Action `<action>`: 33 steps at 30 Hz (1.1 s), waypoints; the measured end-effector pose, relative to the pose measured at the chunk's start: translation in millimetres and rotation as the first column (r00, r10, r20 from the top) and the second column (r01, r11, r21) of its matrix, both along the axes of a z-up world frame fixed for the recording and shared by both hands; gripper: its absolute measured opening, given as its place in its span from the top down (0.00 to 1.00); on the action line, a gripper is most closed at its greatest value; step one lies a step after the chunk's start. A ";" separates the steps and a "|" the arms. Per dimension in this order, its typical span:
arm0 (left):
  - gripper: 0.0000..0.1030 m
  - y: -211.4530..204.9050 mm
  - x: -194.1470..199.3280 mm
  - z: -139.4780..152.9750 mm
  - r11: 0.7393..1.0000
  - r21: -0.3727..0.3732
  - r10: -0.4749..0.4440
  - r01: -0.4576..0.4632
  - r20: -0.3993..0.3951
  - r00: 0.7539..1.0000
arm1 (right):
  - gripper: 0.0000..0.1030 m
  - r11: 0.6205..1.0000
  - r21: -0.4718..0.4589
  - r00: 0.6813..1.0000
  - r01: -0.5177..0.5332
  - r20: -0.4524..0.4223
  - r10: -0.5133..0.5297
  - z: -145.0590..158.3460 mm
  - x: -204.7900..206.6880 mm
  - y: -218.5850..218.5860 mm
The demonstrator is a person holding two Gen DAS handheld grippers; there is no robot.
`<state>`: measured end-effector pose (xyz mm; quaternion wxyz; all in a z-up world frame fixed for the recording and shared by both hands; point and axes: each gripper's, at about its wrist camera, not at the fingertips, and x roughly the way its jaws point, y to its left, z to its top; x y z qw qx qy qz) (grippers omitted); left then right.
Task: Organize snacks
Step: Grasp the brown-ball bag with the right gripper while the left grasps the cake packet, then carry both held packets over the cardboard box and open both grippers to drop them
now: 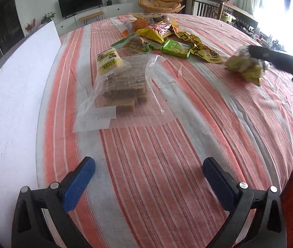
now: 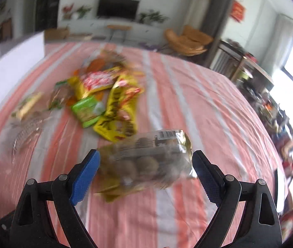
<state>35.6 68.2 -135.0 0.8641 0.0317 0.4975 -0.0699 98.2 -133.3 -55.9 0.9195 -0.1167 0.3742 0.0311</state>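
I am looking across a wide table under a striped orange and grey cloth. A loose heap of snack packets lies toward twelve o'clock in the left wrist view, far from my left gripper. Nearer, at eleven o'clock from that gripper, sits a clear bag of brown bars, its long axis running away from me toward the heap, with a pale green-lettered packet resting on its far end.

My left gripper hovers above bare cloth, jaws spread wide, nothing between them.

My right gripper is the one on the task's thing: a clear packet of round brown snacks sits right between its two blue pads, long axis crosswise from pad to pad. The jaws stand wide, and with the motion blur I cannot tell whether the pads touch the packet or whether it is lifted. In the left view that packet shows at two o'clock. I judge the right hand far nearer to it.
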 end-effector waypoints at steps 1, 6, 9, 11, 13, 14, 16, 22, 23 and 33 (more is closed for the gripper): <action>0.00 0.5 3.5 1.2 1.000 -0.005 0.004 -0.005 -0.021 1.000 | 0.10 0.996 0.083 1.000 0.013 0.014 -0.014 3.8 -7.7 -13.8; 0.00 22.5 24.5 34.1 0.980 -0.194 0.032 -0.032 -0.006 0.999 | 0.10 0.927 0.358 0.990 0.113 0.040 -0.136 -10.4 -46.2 -56.4; 0.00 37.6 55.9 64.3 0.971 -0.232 0.067 -0.059 0.028 0.997 | 0.10 0.915 0.385 0.991 0.117 0.010 -0.131 -13.0 -44.7 -57.6; 0.00 44.9 84.7 66.9 0.968 -0.230 0.095 -0.097 -0.020 0.995 | 0.10 0.919 0.380 0.991 0.110 0.026 -0.129 -9.1 -46.8 -55.1; 0.08 52.5 109.9 58.9 0.962 -0.220 0.146 -0.159 -0.074 0.986 | 0.10 0.924 0.368 0.993 0.104 0.019 -0.119 -10.8 -49.4 -51.7; 0.19 56.9 120.8 51.9 0.956 -0.222 0.173 -0.193 -0.107 0.979 | 0.10 0.926 0.365 0.993 0.101 0.018 -0.116 -10.9 -49.3 -50.9; 0.38 66.7 139.6 33.2 0.934 -0.244 0.219 -0.261 -0.186 0.958 | 0.10 0.923 0.372 0.993 0.099 0.024 -0.117 -10.7 -50.7 -52.4; 0.71 80.1 152.4 19.5 0.894 -0.328 0.253 -0.307 -0.197 0.947 | 0.10 0.891 0.431 0.987 0.144 0.002 -0.160 -17.1 -49.6 -69.0; 0.71 83.3 148.2 21.7 0.882 -0.355 0.257 -0.309 -0.187 0.948 | 0.10 0.881 0.448 0.986 0.155 -0.007 -0.169 -18.3 -48.9 -73.4; 0.71 78.6 78.2 57.3 0.927 -0.324 0.186 -0.189 -0.041 0.982 | 0.09 0.514 0.772 0.928 0.373 -0.307 -0.212 -46.4 -25.8 -142.3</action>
